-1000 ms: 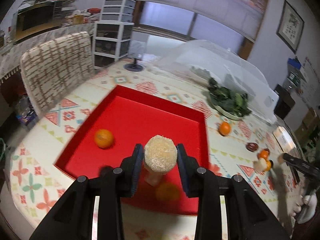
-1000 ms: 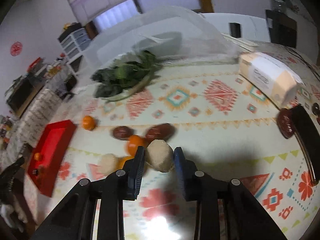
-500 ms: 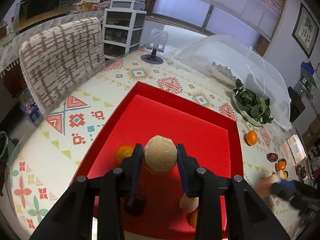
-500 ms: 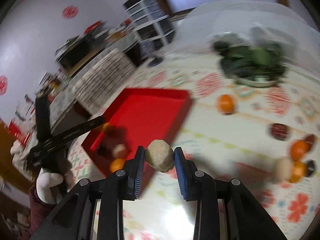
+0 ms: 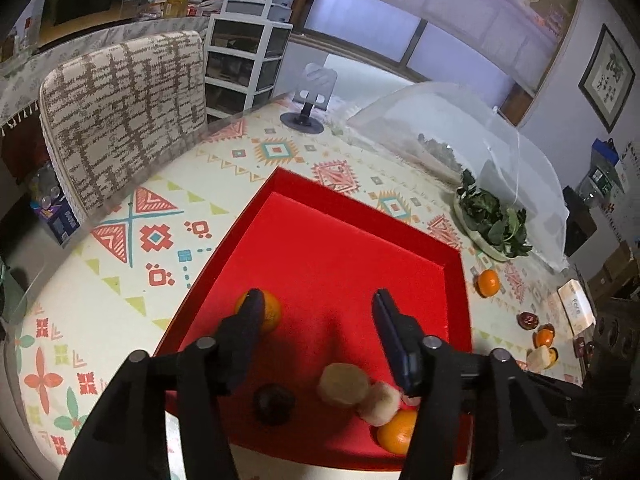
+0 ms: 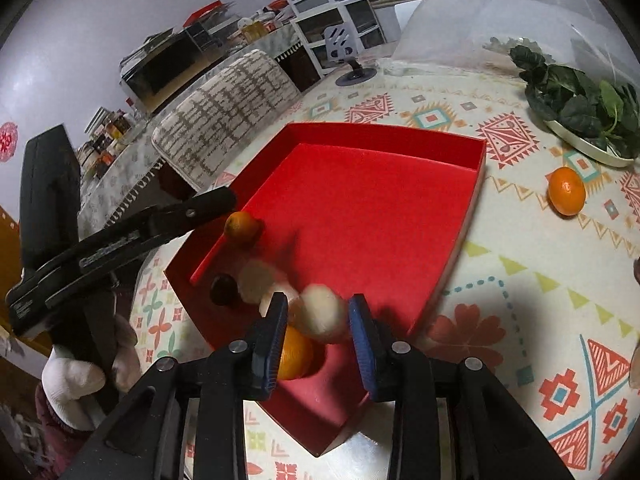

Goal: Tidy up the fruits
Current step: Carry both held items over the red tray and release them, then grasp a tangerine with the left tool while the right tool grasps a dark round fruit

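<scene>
Patterned tablecloth [image 5: 168,236] all over, woven chair [image 5: 124,120] at upper left, white drawers [image 5: 256,20] behind, mesh food cover [image 5: 460,140] and plate of greens [image 5: 492,220] at right. Red tray [image 5: 340,240] in mid-frame with two oranges, one dark fruit and two pale fruits in the left view. Left gripper [image 5: 316,304] just been opening, wide now, holding nothing. Right gripper [image 6: 318,314] just been opening a little, blurred pale fruit [image 6: 322,312] between the jaws; can't tell if gripped. One orange [image 6: 566,191] outside, right.

Patterned table [image 5: 132,280] bearing red tray [image 5: 456,248], greens plate [image 5: 474,236], loose orange [image 5: 488,282].
</scene>
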Tool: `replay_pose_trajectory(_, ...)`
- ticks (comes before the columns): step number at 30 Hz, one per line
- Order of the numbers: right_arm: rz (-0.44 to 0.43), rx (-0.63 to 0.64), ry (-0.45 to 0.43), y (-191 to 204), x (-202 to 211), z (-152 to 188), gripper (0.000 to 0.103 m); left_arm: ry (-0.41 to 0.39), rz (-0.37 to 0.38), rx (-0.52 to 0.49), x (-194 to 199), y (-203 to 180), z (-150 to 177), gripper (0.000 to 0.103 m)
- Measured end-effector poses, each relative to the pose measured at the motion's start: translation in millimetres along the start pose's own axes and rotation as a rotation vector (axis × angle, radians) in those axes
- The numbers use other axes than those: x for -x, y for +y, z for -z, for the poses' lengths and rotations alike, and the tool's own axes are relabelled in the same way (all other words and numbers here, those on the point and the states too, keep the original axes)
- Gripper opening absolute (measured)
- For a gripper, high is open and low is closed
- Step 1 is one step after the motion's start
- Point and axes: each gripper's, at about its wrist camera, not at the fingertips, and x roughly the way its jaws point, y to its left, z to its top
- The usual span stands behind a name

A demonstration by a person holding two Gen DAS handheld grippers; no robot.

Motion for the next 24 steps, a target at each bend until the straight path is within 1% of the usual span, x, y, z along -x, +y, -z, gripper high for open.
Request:
replay_pose_trajectory(3,0.022,0.011,-0.041,-4,21,0,0.045,-0.017,0.02,-0.013,11,-11,-1,0.06)
replay_pose_trajectory(5,0.042,0.007,-0.074,-13,42,3,0.052,-0.028,0.036,-0.03,18,-22,0,0.067)
replay_pose_trajectory(9,0.118,-0.034,-0.144,-57,94,17,0.054,-0.037,0.072,-0.074,26,-49,1,0.07)
replay_pose_trajectory(11,0.166,-0.088,-0.183,-90,126,28,0.055,-0.027,0.101,-0.089,24,-64,2,0.071)
replay_pose_trajectory(15,0.269,-0.197,-0.241,-151,178,51,0.058,0.014,0.146,-0.127,6,-103,4,0.071)
replay_pose_trajectory(17,0.303,-0.246,-0.25,-176,195,63,0.058,0.037,0.165,-0.146,-4,-122,7,0.071)
replay_pose_trajectory(19,0.32,-0.283,-0.25,-196,205,73,0.058,0.069,0.19,-0.17,-20,-149,10,0.071)
replay_pose_trajectory(21,0.333,-0.306,-0.245,-214,209,81,0.058,0.092,0.201,-0.188,-34,-167,12,0.071)
replay_pose_trajectory(24,0.333,-0.312,-0.236,-228,207,87,0.058,0.145,0.197,-0.212,-64,-198,16,0.071)
